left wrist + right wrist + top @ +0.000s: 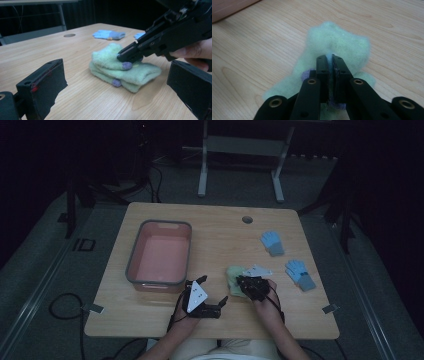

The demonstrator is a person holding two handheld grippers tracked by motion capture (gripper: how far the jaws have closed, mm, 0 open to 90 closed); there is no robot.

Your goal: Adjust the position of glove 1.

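Observation:
Two fuzzy pale green gloves (232, 273) with purple fingertips lie stacked near the table's front middle. In the left gripper view the upper glove (108, 58) rests across the lower one (142, 74). My right gripper (241, 281) comes in from the right, and its jaws are shut on a fold of the upper green glove (337, 41), with the fabric pinched between the pads (331, 60). Its tip (126, 57) presses on the stack's top. My left gripper (215, 290) stands open just left of the stack, its jaws wide apart and facing the gloves (116, 67), with nothing gripped.
A grey-rimmed pink tub (135, 252) sits at the table's left. Two blue gloves with grey cuffs (272, 242) (300, 274) lie at the right, one farther back; they appear beyond the stack (108, 34). A round cable hole (247, 219) is near the far edge.

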